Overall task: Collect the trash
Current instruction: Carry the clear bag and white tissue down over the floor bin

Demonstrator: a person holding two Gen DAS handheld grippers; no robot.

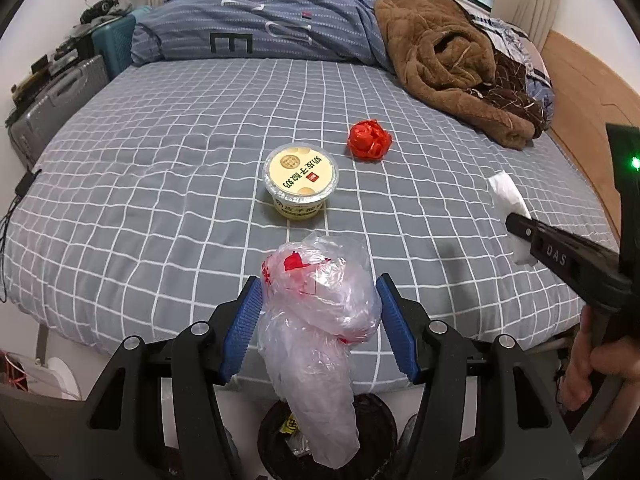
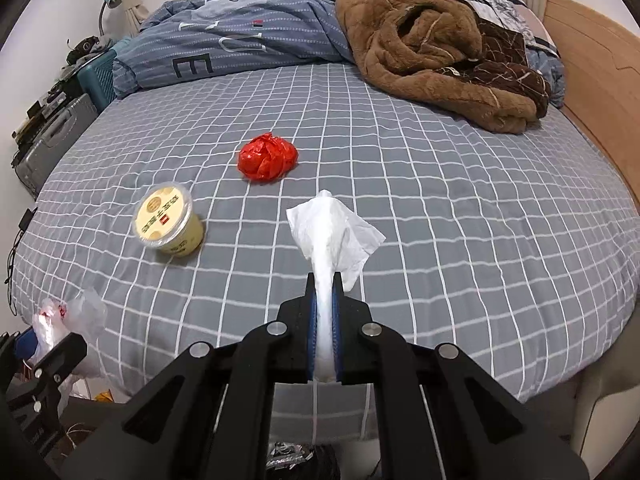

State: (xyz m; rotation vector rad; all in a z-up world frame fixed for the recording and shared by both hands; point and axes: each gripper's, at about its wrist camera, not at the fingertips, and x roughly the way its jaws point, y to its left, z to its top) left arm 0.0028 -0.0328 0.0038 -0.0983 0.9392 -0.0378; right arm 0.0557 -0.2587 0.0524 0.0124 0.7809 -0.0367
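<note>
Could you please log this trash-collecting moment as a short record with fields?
left gripper: closed on a clear plastic bag above a dark bin
right gripper: shut on a white tissue
left on bed: yellow lidded cup, upright; red crumpled wrapper
far end: brown blanket; blue-grey duvet
</note>
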